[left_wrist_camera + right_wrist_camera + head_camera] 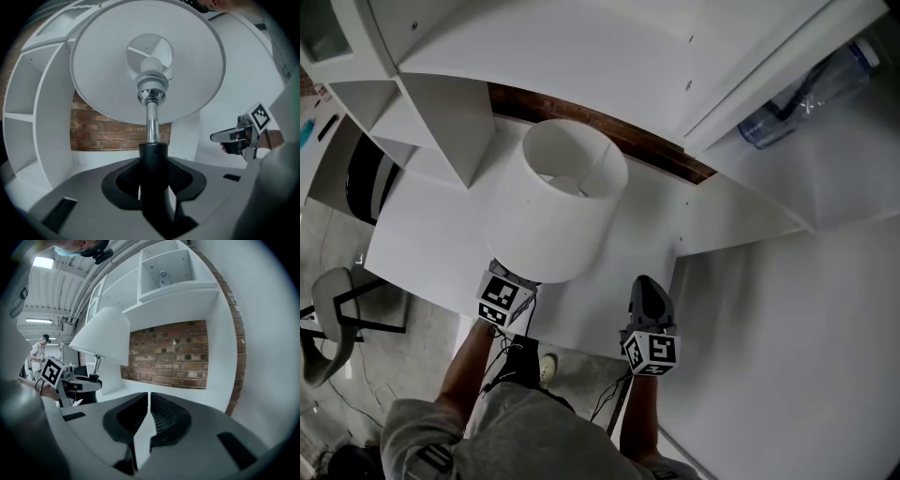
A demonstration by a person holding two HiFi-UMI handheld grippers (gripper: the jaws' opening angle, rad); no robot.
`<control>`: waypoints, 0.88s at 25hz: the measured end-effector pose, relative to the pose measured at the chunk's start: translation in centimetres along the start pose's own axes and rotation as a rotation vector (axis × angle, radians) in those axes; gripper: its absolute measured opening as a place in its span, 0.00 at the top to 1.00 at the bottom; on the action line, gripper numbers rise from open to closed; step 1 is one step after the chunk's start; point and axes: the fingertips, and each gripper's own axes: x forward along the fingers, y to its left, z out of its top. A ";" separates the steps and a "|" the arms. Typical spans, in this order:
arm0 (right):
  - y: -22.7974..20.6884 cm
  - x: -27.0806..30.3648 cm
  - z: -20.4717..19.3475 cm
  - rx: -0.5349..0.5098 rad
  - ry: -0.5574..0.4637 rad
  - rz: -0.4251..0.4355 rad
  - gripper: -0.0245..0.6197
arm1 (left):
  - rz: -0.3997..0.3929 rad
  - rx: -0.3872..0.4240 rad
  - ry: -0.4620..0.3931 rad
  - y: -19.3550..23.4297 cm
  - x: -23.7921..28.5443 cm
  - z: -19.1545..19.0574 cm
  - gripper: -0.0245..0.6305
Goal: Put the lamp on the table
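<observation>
In the head view, the left gripper [510,285] is carrying the lamp [562,202] above the near edge of the white table [422,234]. Its jaws are sitting under the shade, and the lamp's foot is hidden, so whether it is touching down yet cannot be told. The right gripper [650,292] is riding alongside, apart from the lamp. A shelf unit [581,47] is overhanging the back of the table and leaving little headroom for the shade, and a water bottle [811,94] is lying on a ledge at the upper right. A chair [328,328] is standing off to the left. In the left gripper view, the jaws are clamping the black stem [153,157] just below the chrome tube [151,119]. That low grip is probably keeping the lamp upright with the shade clear of the claw. A brick wall [108,131] is showing behind. In the right gripper view, that claw's jaws are resting together with nothing between them, likely as a spare steadying hand, and a person [40,348] is standing far behind.
</observation>
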 end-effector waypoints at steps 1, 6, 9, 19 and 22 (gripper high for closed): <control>0.0 0.5 -0.3 0.001 0.006 0.002 0.91 | -0.002 0.004 0.004 0.3 0.5 -0.3 0.75; -0.5 2.9 -1.5 0.008 0.033 0.010 0.91 | -0.005 0.018 0.030 1.7 3.1 -2.1 0.75; -0.7 3.8 -2.4 0.011 0.056 0.009 0.91 | -0.019 0.020 0.046 2.1 4.1 -3.3 0.75; -0.9 6.8 -4.0 0.037 0.095 0.004 0.91 | -0.049 -0.004 0.079 3.6 7.1 -5.8 0.75; -1.0 7.3 -4.5 0.045 0.102 0.005 0.91 | -0.043 -0.002 0.087 4.1 7.7 -6.5 0.75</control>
